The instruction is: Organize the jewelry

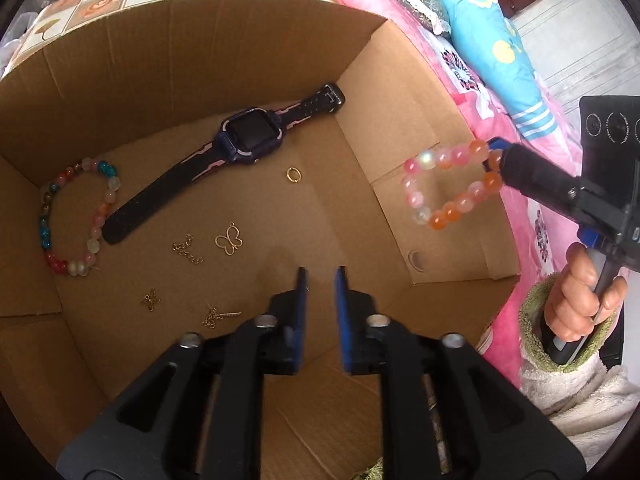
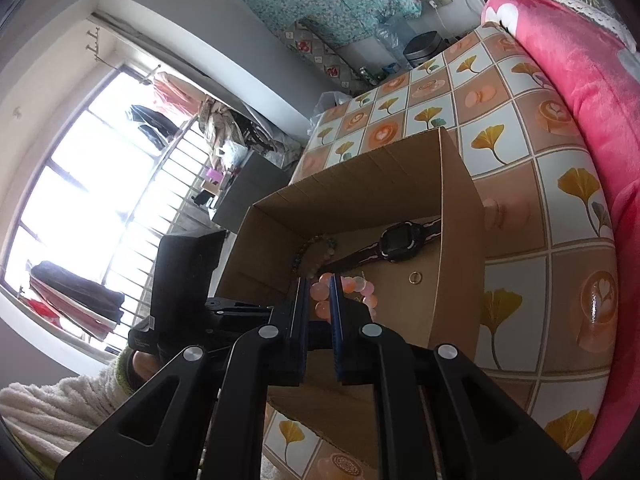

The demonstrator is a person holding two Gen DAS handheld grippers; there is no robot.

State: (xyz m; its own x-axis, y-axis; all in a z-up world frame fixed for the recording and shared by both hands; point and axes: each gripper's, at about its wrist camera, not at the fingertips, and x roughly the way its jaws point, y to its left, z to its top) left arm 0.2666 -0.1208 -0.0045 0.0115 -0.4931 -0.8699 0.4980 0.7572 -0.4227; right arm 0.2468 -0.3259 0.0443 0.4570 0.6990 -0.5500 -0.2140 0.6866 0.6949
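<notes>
Pink and orange glass-looking beads make up the bracelet (image 1: 452, 186) that my right gripper (image 2: 319, 292) has clenched at one side of the loop, so the rest hangs free just above the right wall of the box (image 1: 400, 92), not yet inside it. I judge it light but lively: a strung loop like this is limp, swings with any quick move, and the round beads are slick, so the pinch really sits on one or two beads and could roll off them. A gentle lowering suits it better than a drop, since such beads may chip against each other. My left gripper (image 1: 320, 276) is released, its jaws a little apart with nothing between them, hovering over the near floor of the box. On that floor, left of the hanging loop, lie the watch (image 1: 240, 142) near the far wall, a second bracelet (image 1: 76, 216) by the left wall, a gold ring (image 1: 293, 175) just in front of the watch, and small gold charms (image 1: 229, 239) near my left fingers. The bare cardboard between ring and right wall looks the easiest landing spot.
</notes>
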